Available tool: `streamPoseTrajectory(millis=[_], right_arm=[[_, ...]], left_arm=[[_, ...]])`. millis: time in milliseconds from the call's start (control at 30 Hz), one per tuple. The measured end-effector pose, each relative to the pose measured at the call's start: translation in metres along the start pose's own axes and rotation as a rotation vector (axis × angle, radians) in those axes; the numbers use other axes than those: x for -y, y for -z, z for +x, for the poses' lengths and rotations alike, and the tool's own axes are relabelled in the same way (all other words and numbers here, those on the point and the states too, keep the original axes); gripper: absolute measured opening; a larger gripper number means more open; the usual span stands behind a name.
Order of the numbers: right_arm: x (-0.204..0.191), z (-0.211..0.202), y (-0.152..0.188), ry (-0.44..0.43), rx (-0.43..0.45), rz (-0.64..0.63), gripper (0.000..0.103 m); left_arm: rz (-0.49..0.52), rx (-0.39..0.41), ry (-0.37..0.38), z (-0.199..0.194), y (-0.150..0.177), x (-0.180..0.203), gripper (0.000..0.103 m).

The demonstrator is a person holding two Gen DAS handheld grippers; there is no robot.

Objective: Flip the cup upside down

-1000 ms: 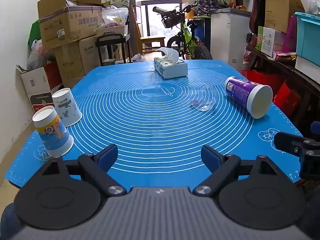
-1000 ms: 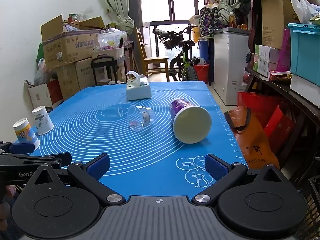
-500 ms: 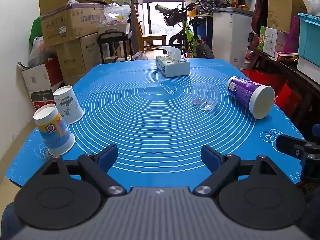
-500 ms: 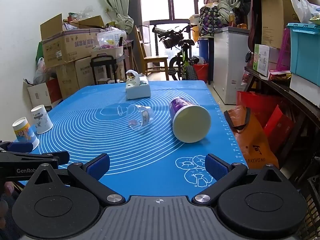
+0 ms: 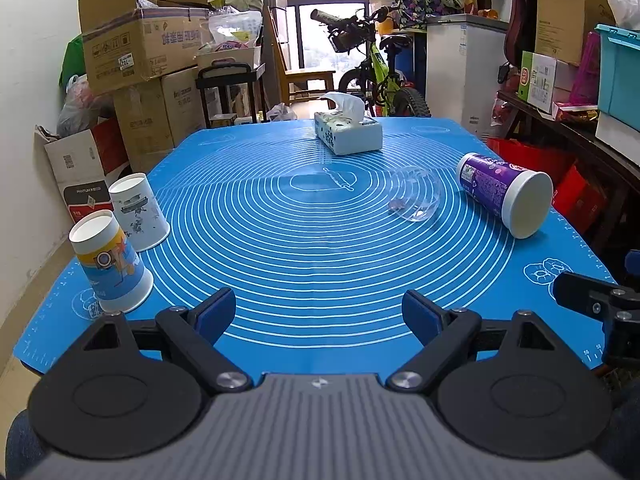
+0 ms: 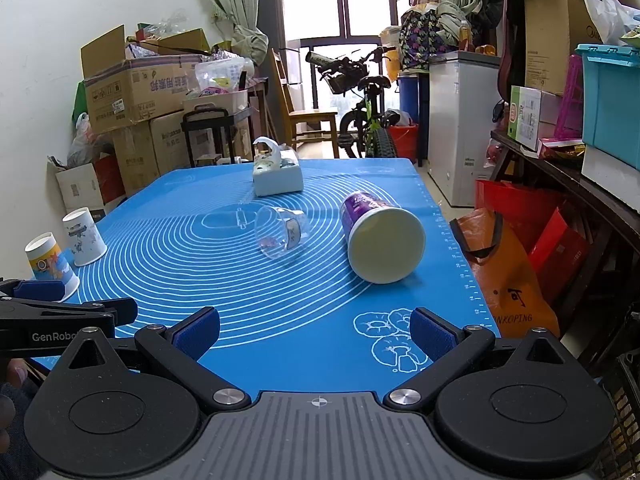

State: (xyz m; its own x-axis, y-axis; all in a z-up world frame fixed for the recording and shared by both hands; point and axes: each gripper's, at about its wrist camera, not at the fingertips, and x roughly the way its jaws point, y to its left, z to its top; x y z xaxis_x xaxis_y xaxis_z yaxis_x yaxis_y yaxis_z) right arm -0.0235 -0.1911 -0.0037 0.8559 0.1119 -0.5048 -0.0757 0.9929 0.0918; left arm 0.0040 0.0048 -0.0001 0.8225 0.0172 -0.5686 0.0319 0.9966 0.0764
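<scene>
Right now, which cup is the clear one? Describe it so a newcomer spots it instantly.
Start at the tissue box at the far end of the blue mat. Nearer than it and to the right, the clear plastic cup lies on its side beside the purple cup. It alone is see-through; every other cup is printed paper.

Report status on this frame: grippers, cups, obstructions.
Left gripper open, empty. Right gripper open, empty. Purple cup and clear cup on their sides, untouched; two paper cups already inverted. Nothing blocking.
</scene>
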Motion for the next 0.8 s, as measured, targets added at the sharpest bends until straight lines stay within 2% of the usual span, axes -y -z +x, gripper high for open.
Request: streamPoseTrajectory(millis=[800], right_arm=[[-0.0009,-0.0015,-0.0029,-0.001,-0.003,0.001,0.100]], left_arm=[[0.010,-0.003,-0.004,0.0008,0.0023,0.0012,0.090]])
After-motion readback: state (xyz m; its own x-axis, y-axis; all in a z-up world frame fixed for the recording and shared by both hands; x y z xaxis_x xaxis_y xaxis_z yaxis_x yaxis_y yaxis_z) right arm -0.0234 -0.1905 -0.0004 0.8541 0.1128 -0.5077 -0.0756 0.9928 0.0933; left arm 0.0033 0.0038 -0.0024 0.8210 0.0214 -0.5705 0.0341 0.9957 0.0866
